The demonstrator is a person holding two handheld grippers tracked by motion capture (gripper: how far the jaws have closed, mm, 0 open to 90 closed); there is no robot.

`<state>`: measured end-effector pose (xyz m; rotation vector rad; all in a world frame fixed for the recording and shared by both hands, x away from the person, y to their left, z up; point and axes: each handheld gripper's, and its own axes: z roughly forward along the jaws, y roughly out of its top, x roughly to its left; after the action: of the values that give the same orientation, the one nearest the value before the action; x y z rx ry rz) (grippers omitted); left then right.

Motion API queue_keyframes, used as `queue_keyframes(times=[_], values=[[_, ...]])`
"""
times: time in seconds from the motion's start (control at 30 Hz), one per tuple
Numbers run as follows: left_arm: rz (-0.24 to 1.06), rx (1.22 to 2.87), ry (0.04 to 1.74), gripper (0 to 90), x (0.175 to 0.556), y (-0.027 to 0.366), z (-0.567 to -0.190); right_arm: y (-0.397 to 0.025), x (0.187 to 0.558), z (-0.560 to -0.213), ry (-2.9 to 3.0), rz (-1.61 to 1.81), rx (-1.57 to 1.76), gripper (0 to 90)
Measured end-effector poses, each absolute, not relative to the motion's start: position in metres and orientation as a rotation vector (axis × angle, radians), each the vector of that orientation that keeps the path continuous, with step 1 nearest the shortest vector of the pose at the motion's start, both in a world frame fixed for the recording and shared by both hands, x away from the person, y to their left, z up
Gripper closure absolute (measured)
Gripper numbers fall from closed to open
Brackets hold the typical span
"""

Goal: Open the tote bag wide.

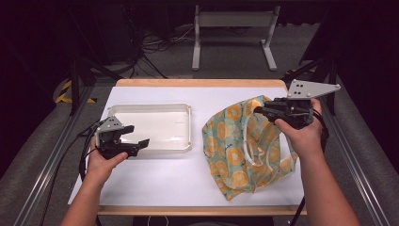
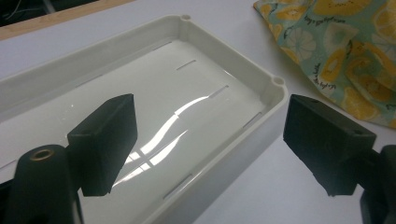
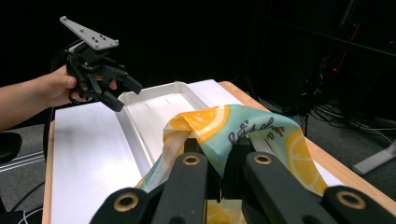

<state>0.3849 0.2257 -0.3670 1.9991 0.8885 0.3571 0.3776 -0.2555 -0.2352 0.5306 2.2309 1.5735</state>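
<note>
Right gripper [image 1: 261,109]: jaws closed on the rim fold of the lemon-print tote bag [image 1: 244,148]; in the right gripper view the cloth [image 3: 219,123] sits pinched between the two black jaws, top edge lifted off the table.
Left gripper [image 1: 136,142]: jaws wide apart, nothing between them; hovers over the near right corner of the white tray [image 1: 186,141]. Left gripper view: one jaw over the tray floor, the other outside the tray wall [image 2: 243,140].
Bag position: directly under and toward the person from the right gripper; most of the cloth slumped on the white table [image 1: 160,179], only the gripped edge raised. A pale handle strap [image 1: 251,141] loops across the front.
Bag vs left gripper: lies to that gripper's right, well apart, tray corner between them. Bag edge visible at upper right of the left gripper view [image 2: 336,56].
Bag long axis: runs roughly from the held rim down toward the person's table edge, slightly diagonal.
Tray: empty, to the left of the bag, not touching it.
Nearer hand: right, already holding. Left is the free one.
Key relation (judgement): next move likely needs the left gripper to cross rightward to the opposite rim or strap to open the bag mouth.
Risk (judgement): thin cloth may slip from a one-point hold.
</note>
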Motion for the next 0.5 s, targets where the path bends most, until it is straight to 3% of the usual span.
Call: queue_keyframes(times=[0.5], values=[[0.336, 1.996, 0.847, 18.1, 0.382, 0.217, -0.362, -0.227, 0.389, -0.238, 2.268, 1.592, 0.489, 88.4]])
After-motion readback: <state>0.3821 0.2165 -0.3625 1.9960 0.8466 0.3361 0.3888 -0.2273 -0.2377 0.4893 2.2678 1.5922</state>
